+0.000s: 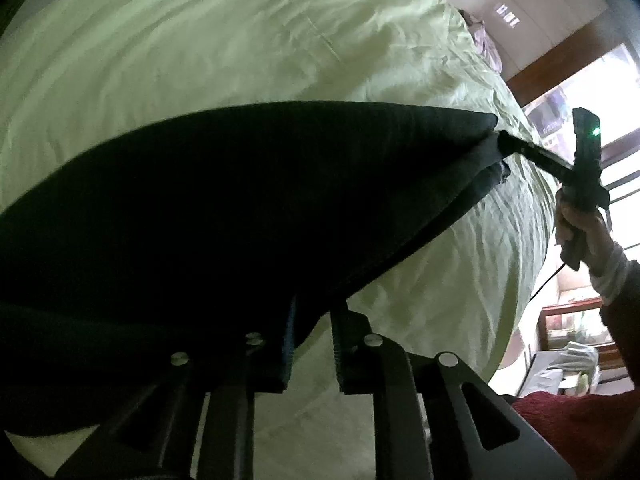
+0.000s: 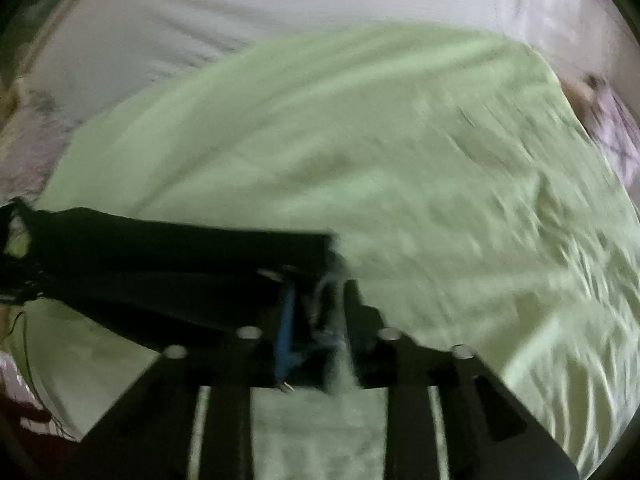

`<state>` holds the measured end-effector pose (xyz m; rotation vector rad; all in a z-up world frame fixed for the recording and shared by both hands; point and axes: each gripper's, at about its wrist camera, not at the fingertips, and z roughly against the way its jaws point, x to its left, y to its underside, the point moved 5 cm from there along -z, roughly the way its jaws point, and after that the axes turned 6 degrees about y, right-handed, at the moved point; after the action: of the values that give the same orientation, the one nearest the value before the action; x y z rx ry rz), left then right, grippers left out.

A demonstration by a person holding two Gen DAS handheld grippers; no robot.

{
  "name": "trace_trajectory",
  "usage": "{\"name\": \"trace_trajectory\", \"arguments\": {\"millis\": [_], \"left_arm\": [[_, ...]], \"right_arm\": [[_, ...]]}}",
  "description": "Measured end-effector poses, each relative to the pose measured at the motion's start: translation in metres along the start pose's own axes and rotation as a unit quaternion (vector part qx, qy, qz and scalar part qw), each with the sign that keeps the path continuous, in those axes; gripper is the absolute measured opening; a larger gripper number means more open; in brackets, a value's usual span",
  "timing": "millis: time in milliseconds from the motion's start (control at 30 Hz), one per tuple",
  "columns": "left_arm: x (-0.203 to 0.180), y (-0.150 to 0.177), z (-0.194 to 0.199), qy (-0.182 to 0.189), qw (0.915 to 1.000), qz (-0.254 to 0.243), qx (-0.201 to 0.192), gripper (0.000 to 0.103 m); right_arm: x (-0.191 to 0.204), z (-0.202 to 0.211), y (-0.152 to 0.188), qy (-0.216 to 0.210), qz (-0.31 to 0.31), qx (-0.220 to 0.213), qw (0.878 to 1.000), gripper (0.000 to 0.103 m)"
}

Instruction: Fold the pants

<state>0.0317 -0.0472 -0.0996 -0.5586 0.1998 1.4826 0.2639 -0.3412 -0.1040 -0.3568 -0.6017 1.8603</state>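
The black pants [image 1: 224, 208] hang stretched in the air above a light green bed sheet [image 1: 224, 40]. My left gripper [image 1: 314, 312] is shut on one end of the pants at its fingertips. In the left wrist view my right gripper [image 1: 504, 142] pinches the far corner of the pants at the right, held by a hand. In the blurred right wrist view the right gripper [image 2: 316, 292] is shut on the pants [image 2: 160, 248], which stretch away to the left over the green sheet [image 2: 400, 160].
The bed's right edge [image 1: 516, 280] drops toward a red cloth [image 1: 580, 428] and shelves with clutter [image 1: 568, 344]. A patterned pillow [image 1: 488, 44] lies at the far bed corner. A window [image 1: 616, 92] is at the right. A white sheet [image 2: 200, 12] lies beyond the green one.
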Motion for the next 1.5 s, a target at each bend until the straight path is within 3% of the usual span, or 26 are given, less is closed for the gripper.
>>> {"name": "trace_trajectory", "arguments": {"millis": [133,200,333,467,633,867,1100,1233,1500], "left_arm": [[-0.003,0.004,0.005,0.017,0.9997,0.018,-0.005,0.021],[-0.001,0.006,0.009,0.022,0.9992,0.033,-0.009,0.034],[0.006,0.012,0.023,0.023,0.9969,0.069,-0.029,0.043],[0.021,0.021,0.039,0.025,0.9922,0.111,-0.052,0.045],[0.051,0.043,0.060,0.019,0.9812,0.173,-0.084,0.047],[0.100,0.087,0.097,0.014,0.9515,0.276,-0.135,0.049],[0.155,0.127,0.140,-0.001,0.9051,0.375,-0.200,0.055],[0.184,0.137,0.158,-0.004,0.8841,0.408,-0.228,0.057],[0.225,0.139,0.172,-0.029,0.8571,0.455,-0.239,0.060]], "right_arm": [[-0.017,0.013,0.009,0.016,-0.036,0.002,0.999,0.038],[-0.016,0.022,0.009,0.023,-0.034,-0.004,0.999,0.039],[-0.012,0.044,0.001,0.024,-0.050,-0.032,0.998,0.046],[0.015,0.057,-0.012,-0.004,-0.048,-0.056,0.997,0.047],[0.073,0.050,-0.021,-0.072,-0.021,-0.051,0.996,0.047],[0.174,0.024,-0.020,-0.161,0.055,-0.019,0.985,0.047],[0.269,0.015,-0.010,-0.231,0.131,0.004,0.964,0.047],[0.322,0.010,0.000,-0.263,0.181,0.021,0.947,0.047],[0.423,0.008,0.035,-0.296,0.282,0.042,0.912,0.047]]}}
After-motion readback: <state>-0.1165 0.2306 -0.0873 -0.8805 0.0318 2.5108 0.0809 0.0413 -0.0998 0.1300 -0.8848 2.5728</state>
